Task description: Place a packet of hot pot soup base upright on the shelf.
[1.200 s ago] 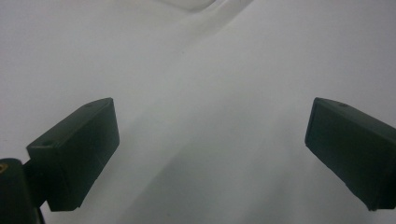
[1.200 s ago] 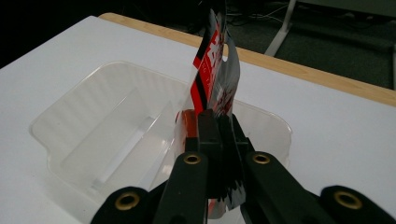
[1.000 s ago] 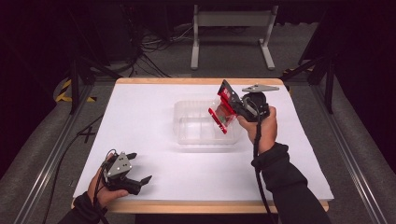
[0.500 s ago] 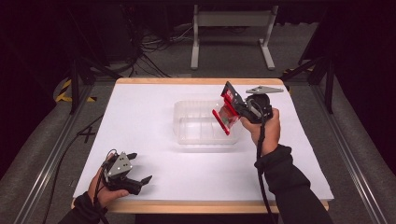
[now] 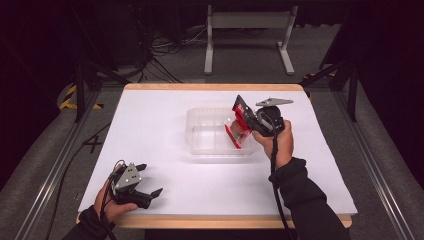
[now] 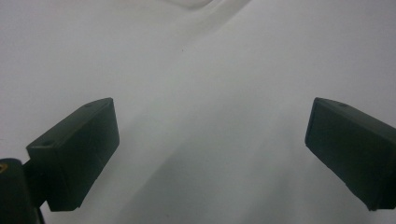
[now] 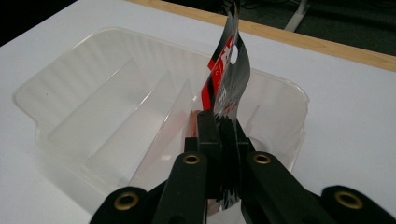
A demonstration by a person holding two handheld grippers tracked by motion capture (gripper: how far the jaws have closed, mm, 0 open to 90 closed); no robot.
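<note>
My right gripper [image 5: 250, 121] is shut on a flat red, black and silver packet [image 5: 240, 125], held tilted over the right part of a clear plastic tray [image 5: 200, 150] in the middle of the white table. In the right gripper view the packet [image 7: 229, 70] rises edge-on from between the closed jaws, above the tray's [image 7: 70, 79] thin inner dividers. Near the table's front left corner my left gripper [image 5: 150, 187] rests low in a hand. Its two black fingers [image 6: 77, 154] stand wide apart over bare white tabletop, with nothing between them.
The white tabletop [image 5: 150, 125] has a wooden rim [image 5: 210, 86] at the back and front. Metal rails [image 5: 45, 175] run along both sides. A grey stand [image 5: 247, 35] and loose cables lie on the floor beyond the far edge.
The right gripper has carried the packet slightly lower and nearer, over the tray's right part. The left gripper has stayed where it was.
</note>
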